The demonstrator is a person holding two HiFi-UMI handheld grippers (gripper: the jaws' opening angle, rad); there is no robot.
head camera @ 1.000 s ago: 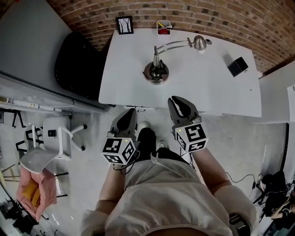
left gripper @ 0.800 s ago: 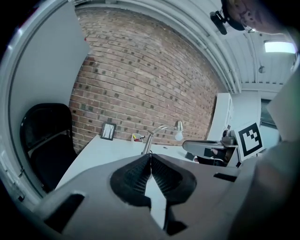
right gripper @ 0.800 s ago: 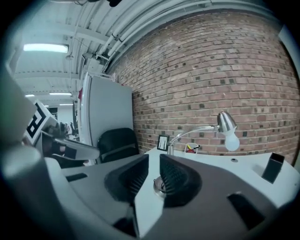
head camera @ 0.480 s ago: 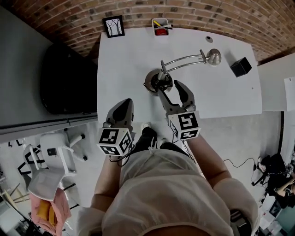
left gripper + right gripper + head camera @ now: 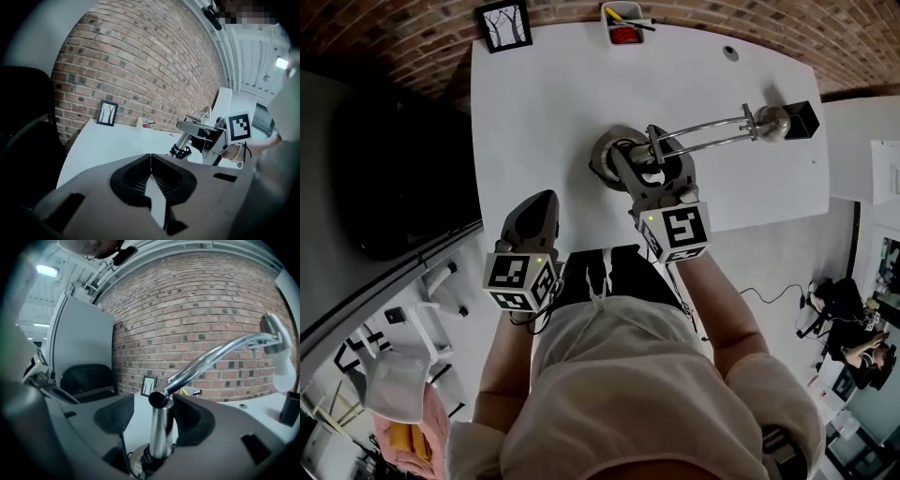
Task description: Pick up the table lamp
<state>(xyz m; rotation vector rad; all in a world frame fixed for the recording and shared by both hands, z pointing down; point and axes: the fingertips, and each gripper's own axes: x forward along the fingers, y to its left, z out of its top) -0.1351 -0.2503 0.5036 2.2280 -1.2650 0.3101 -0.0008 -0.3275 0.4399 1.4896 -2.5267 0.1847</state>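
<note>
Between the opening jaws of your right gripper (image 5: 152, 425) stands the table lamp (image 5: 161, 434), its chrome post apparently not yet pinched. It is stiff, slick and likely base-heavy, so clamp low on the post. To the left, your left gripper (image 5: 151, 161) is pressed together, empty.

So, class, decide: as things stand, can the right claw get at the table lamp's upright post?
Probably yes: the post stands between the jaws of the right claw, which are opening, and nothing blocks it.
</note>
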